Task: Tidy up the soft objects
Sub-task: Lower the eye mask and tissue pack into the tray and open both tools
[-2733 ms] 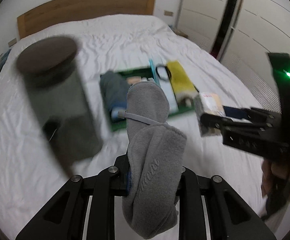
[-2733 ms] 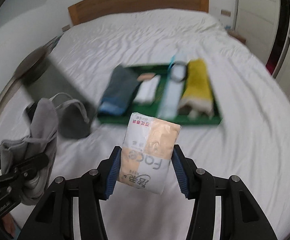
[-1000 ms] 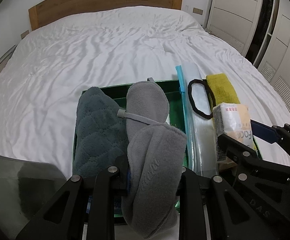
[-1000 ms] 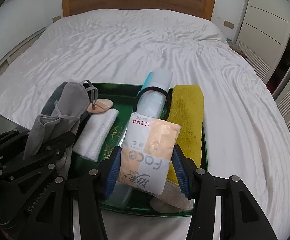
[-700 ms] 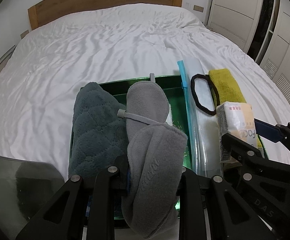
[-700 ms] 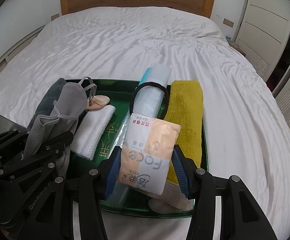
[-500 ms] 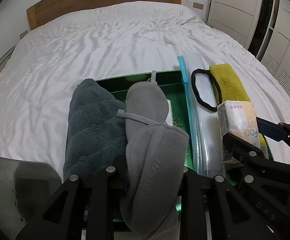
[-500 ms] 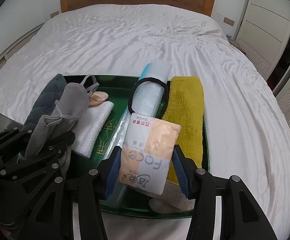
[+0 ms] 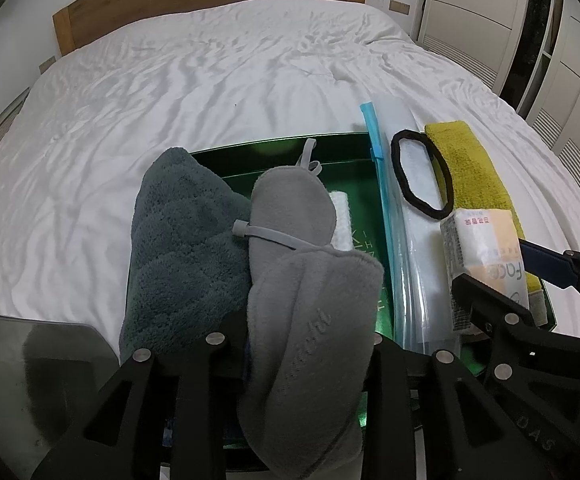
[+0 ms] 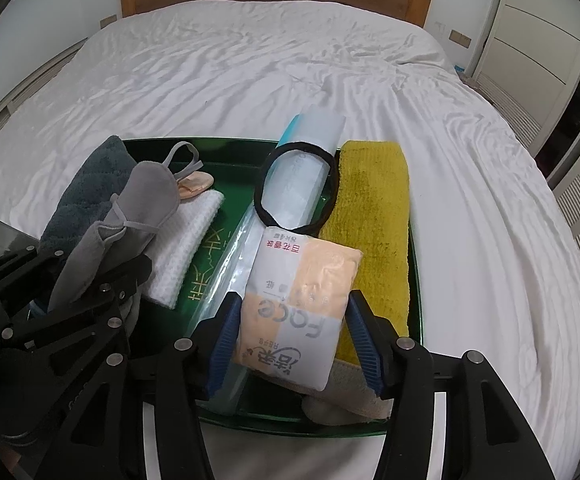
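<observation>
Between the left gripper's [image 9: 301, 344] black fingers hangs a grey eye mask [image 9: 309, 304], folded over itself; the jaws have just been easing apart, though the plush fabric still fills the gap, so it looks let down rather than dropped. At lower centre of the right wrist view, the right gripper [image 10: 291, 320] pinches a tissue pack [image 10: 297, 312] by its two sides between blue pads, keeping it flat. Both hover low over the green tray [image 10: 226, 148] on the white bed [image 10: 250, 64], apparently to fill gaps beside the dark grey towel [image 9: 182, 240], white cloth [image 10: 188, 252], zip bag [image 10: 301, 184] and yellow towel [image 10: 373, 216].
</observation>
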Tool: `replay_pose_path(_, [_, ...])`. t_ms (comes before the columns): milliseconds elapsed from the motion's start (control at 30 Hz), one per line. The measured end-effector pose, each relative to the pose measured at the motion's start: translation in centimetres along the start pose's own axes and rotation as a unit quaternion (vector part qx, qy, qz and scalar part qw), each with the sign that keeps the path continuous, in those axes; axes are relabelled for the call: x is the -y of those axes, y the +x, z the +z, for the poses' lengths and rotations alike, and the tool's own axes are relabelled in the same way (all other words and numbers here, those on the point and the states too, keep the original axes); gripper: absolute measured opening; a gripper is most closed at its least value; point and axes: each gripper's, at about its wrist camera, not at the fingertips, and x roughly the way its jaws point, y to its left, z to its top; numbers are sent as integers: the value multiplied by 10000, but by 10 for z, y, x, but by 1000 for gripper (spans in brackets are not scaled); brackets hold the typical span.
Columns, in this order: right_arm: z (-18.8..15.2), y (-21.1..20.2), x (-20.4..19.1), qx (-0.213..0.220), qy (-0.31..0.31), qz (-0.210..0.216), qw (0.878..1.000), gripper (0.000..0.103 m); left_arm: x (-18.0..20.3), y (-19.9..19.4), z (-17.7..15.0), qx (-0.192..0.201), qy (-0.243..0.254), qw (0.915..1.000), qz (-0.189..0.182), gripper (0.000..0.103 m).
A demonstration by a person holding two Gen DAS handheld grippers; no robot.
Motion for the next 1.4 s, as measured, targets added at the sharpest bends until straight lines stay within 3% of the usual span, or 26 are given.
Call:
replay_pose_path(500, [0, -7, 0, 49, -8, 22, 10000, 55, -1, -1, 1, 34, -2, 10000, -3, 37])
replay_pose_path(967, [-5, -28, 0, 245, 149, 39, 9996, 56, -7, -19, 4, 230, -37, 9995, 191, 59])
replay_pose_path(1400, [-6, -37, -4, 315, 187, -6, 9993, 62, -14, -24, 2, 263, -100, 9993, 232, 60])
